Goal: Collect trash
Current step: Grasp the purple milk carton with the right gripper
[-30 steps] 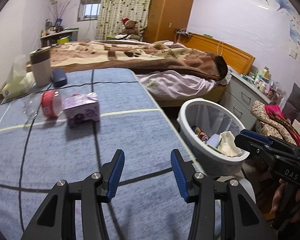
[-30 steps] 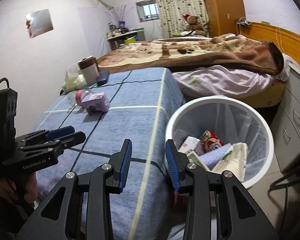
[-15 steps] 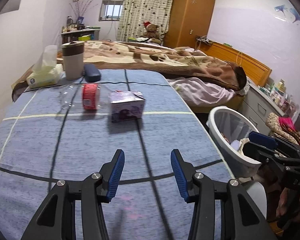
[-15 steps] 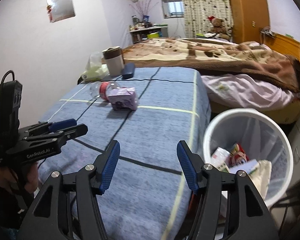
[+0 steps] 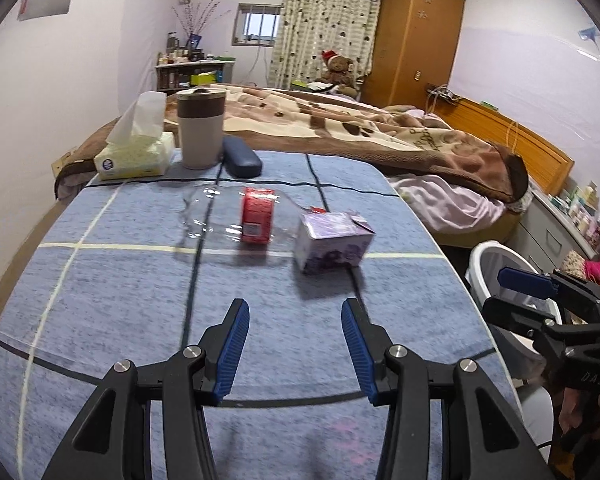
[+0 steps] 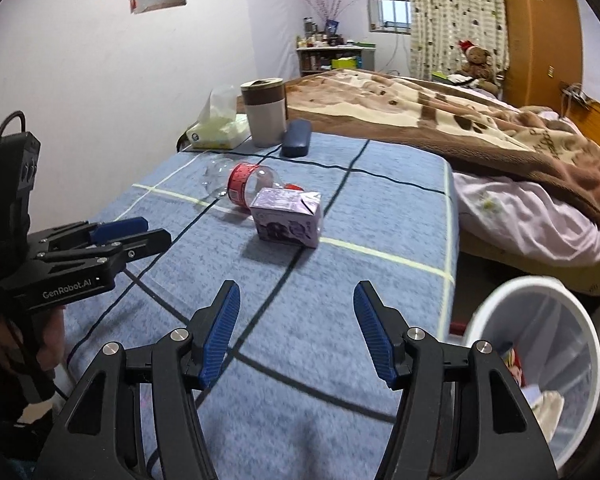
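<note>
Left hand-held gripper (image 5: 294, 346) and right hand-held gripper (image 6: 296, 330) both spread wide, empty.

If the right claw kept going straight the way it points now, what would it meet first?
Probably the purple carton, which lies nearly dead ahead of the open right claw on the blue cloth. Nothing shows between them, though depth is hard to judge.

The right gripper (image 6: 296, 328) hangs over the blue checked desk (image 6: 380, 216) with its jaws spread wide and nothing between them. Ahead lies a purple carton (image 6: 287, 222) on its side, touching a clear bottle (image 6: 240, 182) with a red label. The left gripper (image 6: 124, 236) shows at the left edge. A white bin (image 6: 540, 344) stands beside the desk at lower right.
</note>
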